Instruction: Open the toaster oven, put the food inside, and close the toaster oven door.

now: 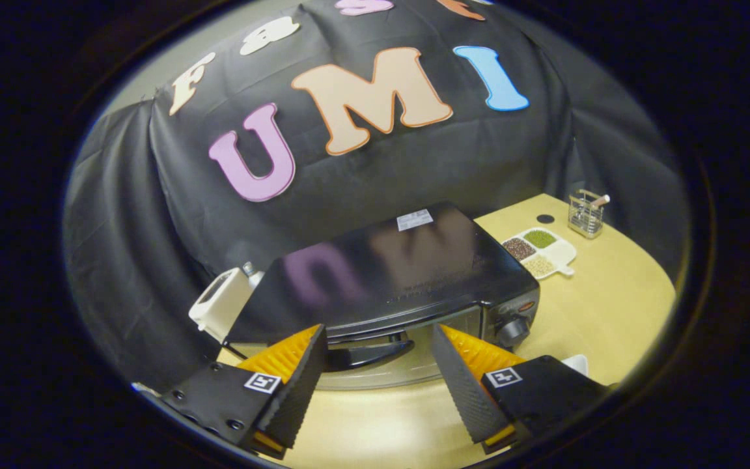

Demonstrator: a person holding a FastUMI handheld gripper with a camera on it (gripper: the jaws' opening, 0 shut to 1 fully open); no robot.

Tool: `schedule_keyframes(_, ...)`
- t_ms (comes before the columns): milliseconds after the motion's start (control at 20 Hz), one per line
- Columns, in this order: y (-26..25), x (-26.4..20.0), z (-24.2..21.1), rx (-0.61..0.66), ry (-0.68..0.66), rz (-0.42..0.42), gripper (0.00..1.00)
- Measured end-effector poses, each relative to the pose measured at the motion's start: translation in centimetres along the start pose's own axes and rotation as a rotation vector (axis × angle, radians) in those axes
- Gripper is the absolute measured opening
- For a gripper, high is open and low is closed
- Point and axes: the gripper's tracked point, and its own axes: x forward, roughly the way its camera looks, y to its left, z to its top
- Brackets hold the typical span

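Two fingers of the tongs (380, 365) are held wide apart above the wooden surface (609, 312), gripping nothing and angled downward toward the toaster oven (388, 280). Between them, just ahead, the oven's door handle (365, 355) is seen, with the door seemingly lowered. The oven's long axis is set across the fingers, its front facing them and its knob (513, 331) at the right. A white jug (222, 303) is placed beside its left end. Beyond, a divided dish (540, 253) and a wire holder (586, 213) are found.
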Motion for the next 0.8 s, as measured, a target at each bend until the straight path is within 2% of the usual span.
schedule_keyframes(150, 2.1, -2.3, 5.1, -0.058, -0.136, 0.039, 0.98)
schedule_keyframes(400, 4.3, -8.1, 14.0, -0.137, -0.334, 0.037, 0.98)
schedule_keyframes(550, 4.3, -10.9, 15.8, -0.202, -0.399, 0.02, 0.98)
schedule_keyframes(800, 2.8, -13.8, 15.7, -0.175, -0.424, -0.015, 0.98)
